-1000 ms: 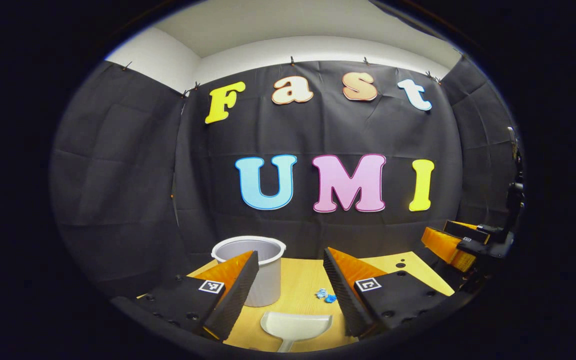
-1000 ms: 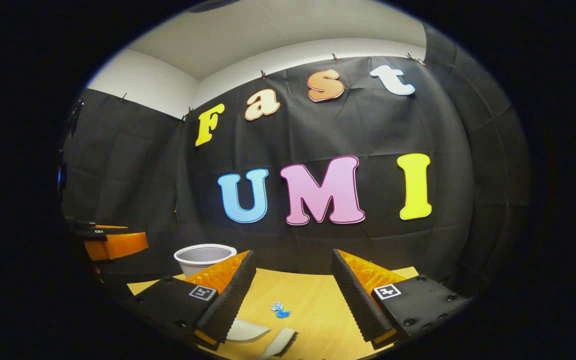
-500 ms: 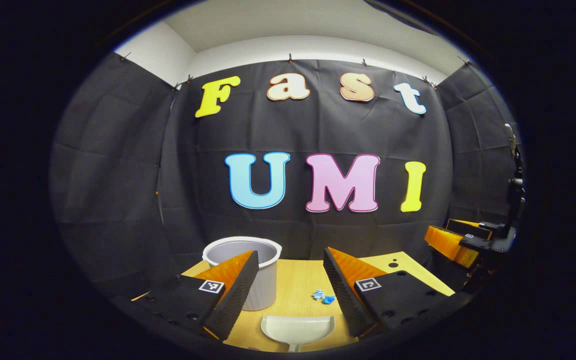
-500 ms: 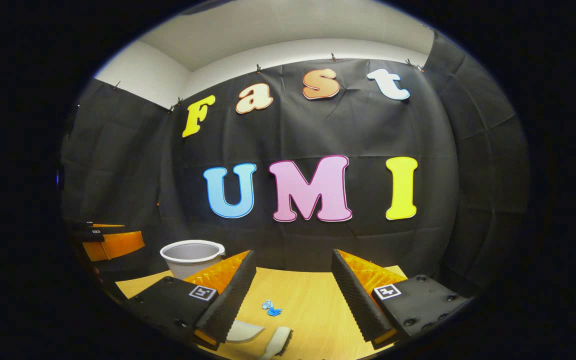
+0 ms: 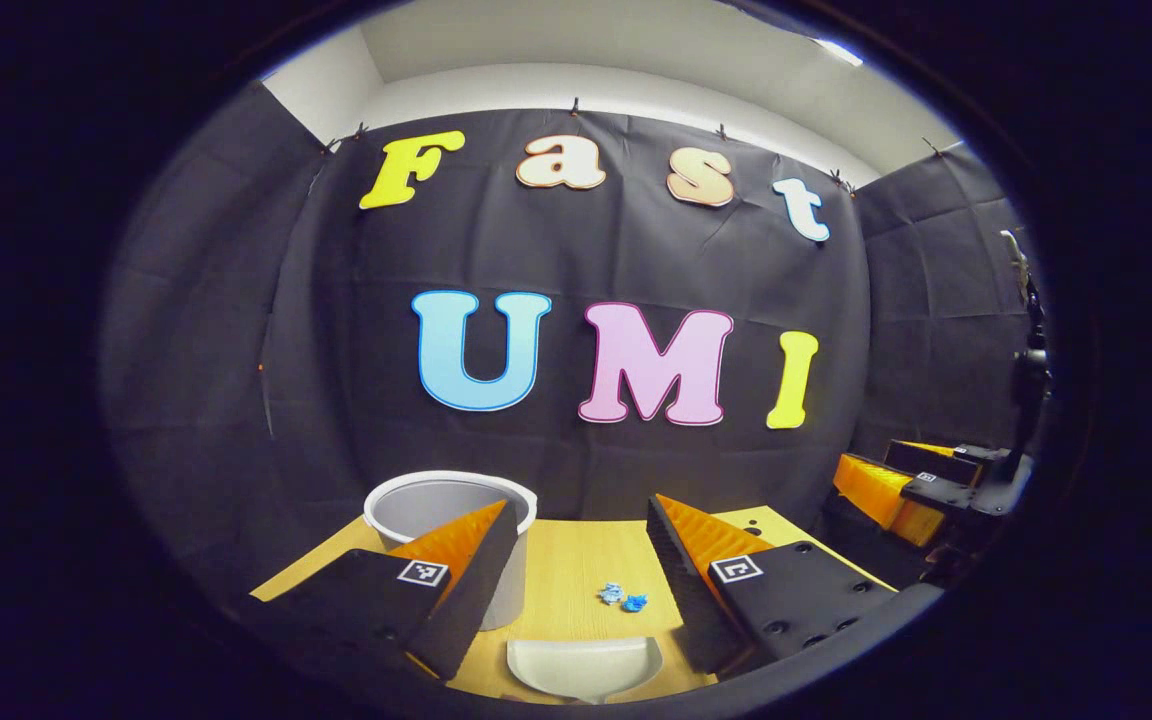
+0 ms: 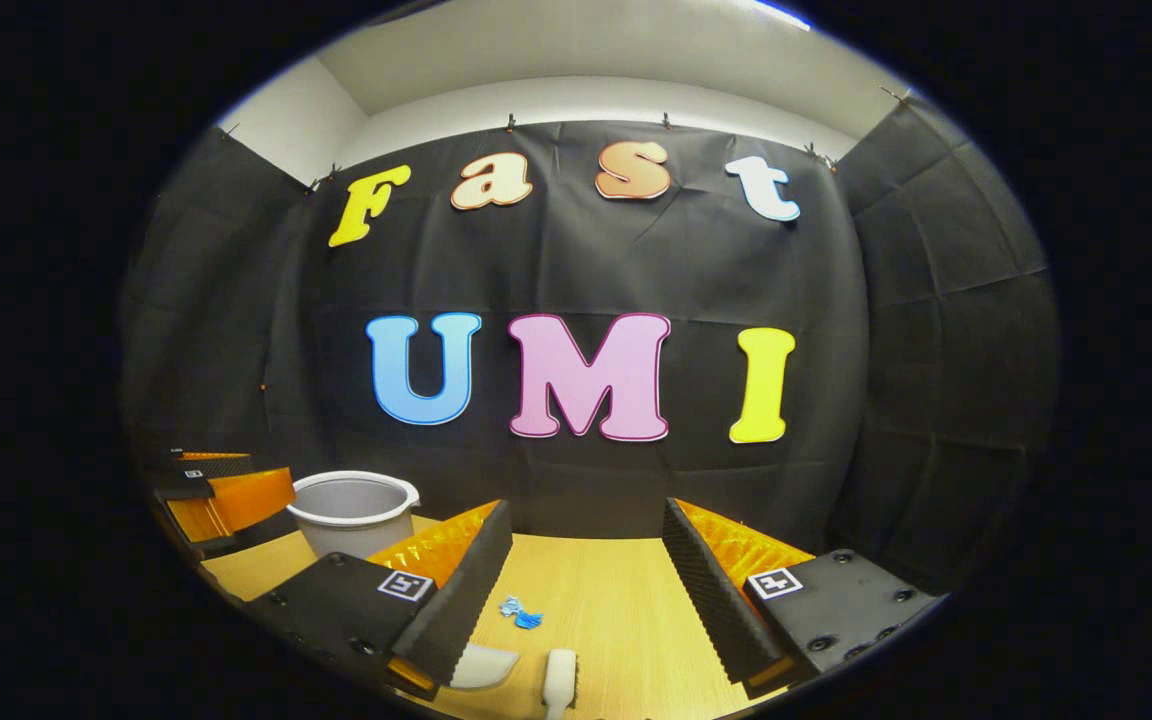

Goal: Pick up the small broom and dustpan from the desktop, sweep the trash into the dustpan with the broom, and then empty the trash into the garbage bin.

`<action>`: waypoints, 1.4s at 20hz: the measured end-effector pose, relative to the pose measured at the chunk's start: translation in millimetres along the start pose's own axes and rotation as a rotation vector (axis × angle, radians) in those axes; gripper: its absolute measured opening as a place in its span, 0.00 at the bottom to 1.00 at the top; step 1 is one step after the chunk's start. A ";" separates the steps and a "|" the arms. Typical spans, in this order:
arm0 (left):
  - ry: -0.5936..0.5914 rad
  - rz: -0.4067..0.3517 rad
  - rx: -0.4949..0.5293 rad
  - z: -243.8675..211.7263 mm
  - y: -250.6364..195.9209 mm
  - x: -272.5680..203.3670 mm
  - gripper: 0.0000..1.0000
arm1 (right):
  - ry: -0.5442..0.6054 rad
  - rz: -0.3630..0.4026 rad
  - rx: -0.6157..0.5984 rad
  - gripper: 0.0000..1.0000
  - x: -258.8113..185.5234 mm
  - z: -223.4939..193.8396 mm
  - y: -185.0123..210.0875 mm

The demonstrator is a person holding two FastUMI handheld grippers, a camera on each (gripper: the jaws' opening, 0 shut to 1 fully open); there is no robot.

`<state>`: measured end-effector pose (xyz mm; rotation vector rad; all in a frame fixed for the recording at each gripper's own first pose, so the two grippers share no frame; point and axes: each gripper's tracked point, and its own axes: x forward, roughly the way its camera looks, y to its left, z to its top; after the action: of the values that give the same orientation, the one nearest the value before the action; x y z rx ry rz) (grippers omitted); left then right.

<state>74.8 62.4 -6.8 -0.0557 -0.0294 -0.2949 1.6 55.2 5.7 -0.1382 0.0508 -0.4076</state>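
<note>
Left gripper (image 5: 576,560) and right gripper (image 6: 586,555) both gape above the wooden desktop (image 6: 616,610); white plastic dustpan (image 5: 584,668) and blue crumpled trash (image 5: 622,597) lie between the left fingers.

My left tongs (image 5: 581,560) hung open above the pale wooden tabletop (image 5: 576,560). Between their fingers lay a white plastic dustpan (image 5: 584,668) and small blue scraps of trash (image 5: 622,597). A white round plastic bin (image 5: 448,505) stood behind the left finger. My right tongs (image 5: 911,480) hovered far right.

Left claw (image 5: 576,560) gaping, empty; right claw (image 6: 586,560) likewise, apparently level.
</note>
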 end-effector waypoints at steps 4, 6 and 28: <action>0.016 -0.049 0.001 -10.4 10.3 6.9 0.78 | 0.020 -0.052 -0.042 0.98 -8.9 -4.1 11.9; 0.042 -0.071 -0.029 -15.5 9.4 11.5 0.77 | 0.002 -0.056 -0.049 0.98 -7.5 1.4 15.5; 0.924 -0.052 0.023 -222.5 -20.7 -19.2 0.81 | 0.133 0.005 0.012 0.98 21.9 -57.0 -2.8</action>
<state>55.1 35.1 -228.4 0.1081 0.8839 -0.3498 16.1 36.9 -50.8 -0.0986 0.1796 -0.4118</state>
